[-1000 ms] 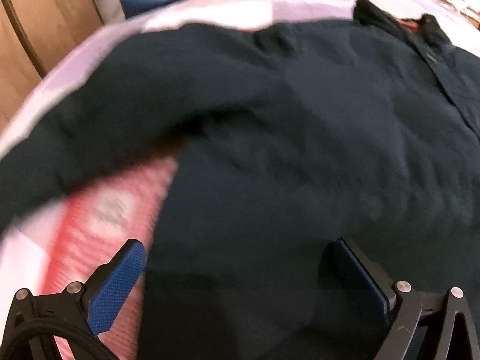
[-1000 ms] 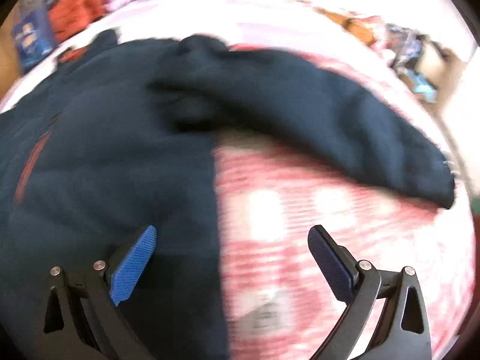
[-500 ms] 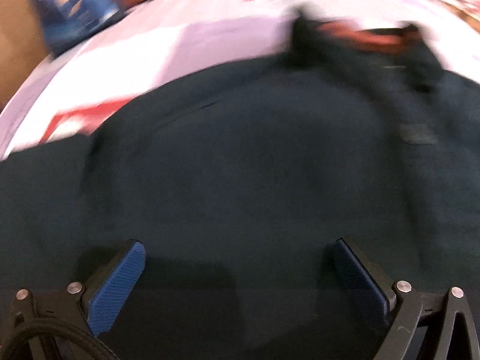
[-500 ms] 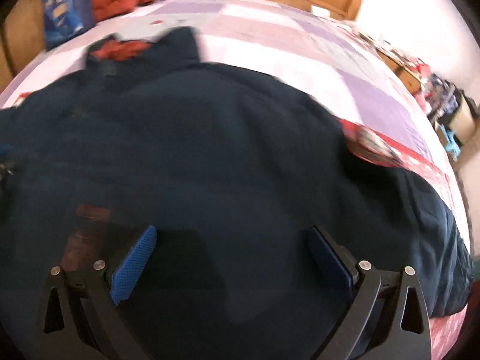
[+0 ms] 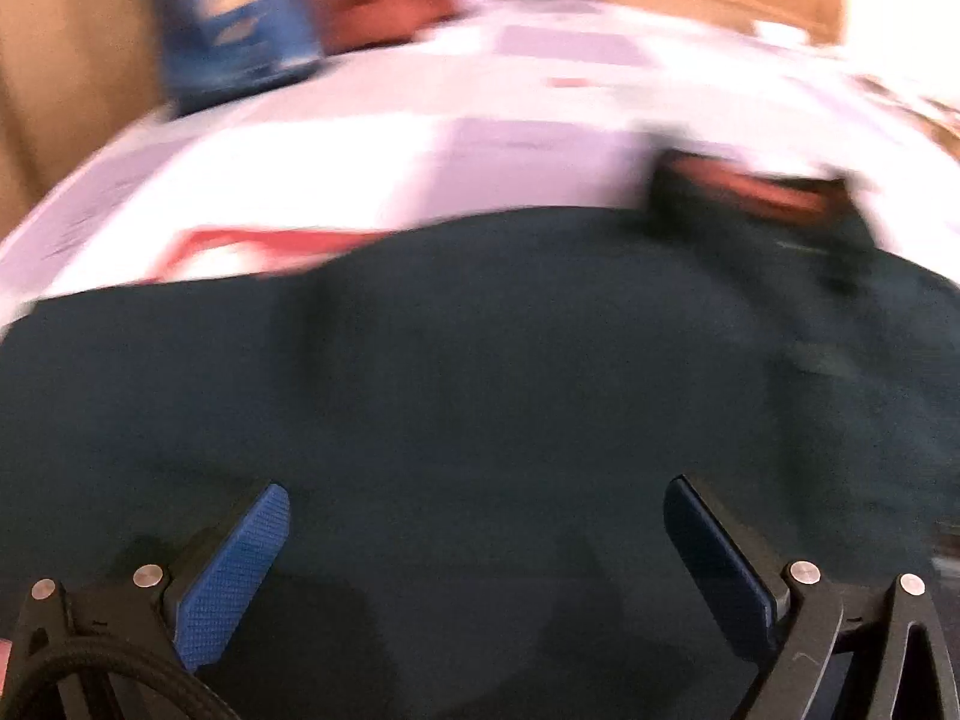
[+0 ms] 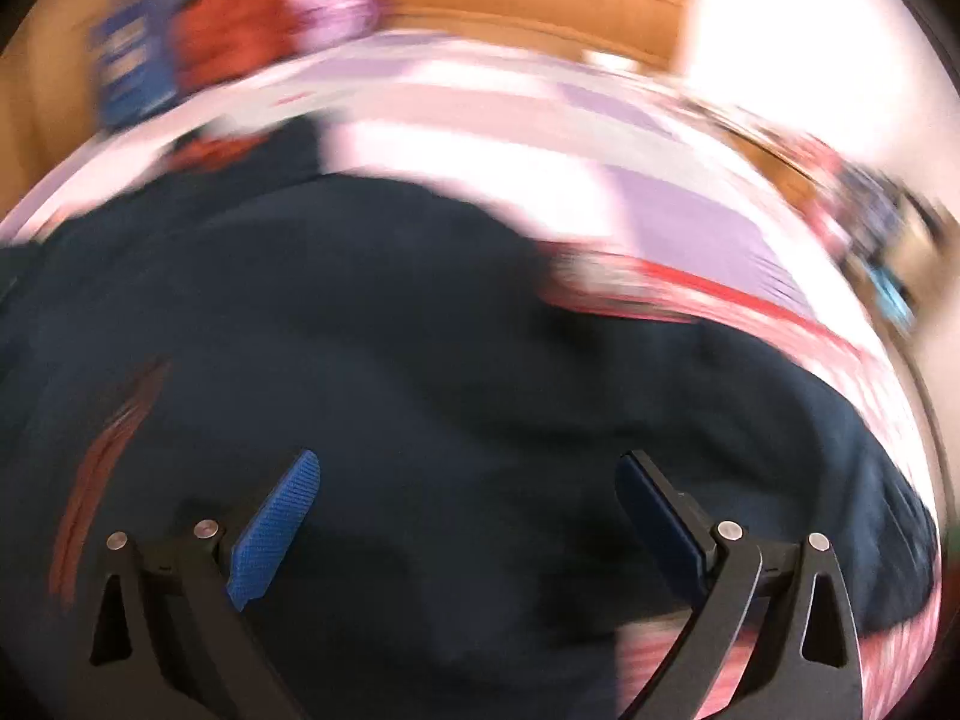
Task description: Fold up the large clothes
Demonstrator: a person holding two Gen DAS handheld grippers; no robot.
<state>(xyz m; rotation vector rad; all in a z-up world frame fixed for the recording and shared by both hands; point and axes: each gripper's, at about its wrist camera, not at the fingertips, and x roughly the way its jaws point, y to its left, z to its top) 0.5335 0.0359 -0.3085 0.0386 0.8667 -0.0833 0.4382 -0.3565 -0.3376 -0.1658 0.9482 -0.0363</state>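
Task status: early — no fold is visible. One dark shirt (image 5: 480, 372) lies spread flat on the bed (image 5: 372, 144), collar (image 5: 756, 198) toward the headboard; both sleeves appear extended. Two units are present: the left hand-held gripper (image 5: 477, 531) and the right hand-held gripper (image 6: 468, 510) — each above the shirt, fingers spread wide, holding nothing.

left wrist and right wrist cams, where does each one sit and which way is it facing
Left wrist: rides the left gripper, low over the dark shirt, facing up the bed toward the headboard; only its open blue-padded fingers show.
Right wrist: rides the right gripper, same heading, over the shirt; only its open fingers show.
Shared: shirt, collar, patchwork bedcover, blue box, though blurred.
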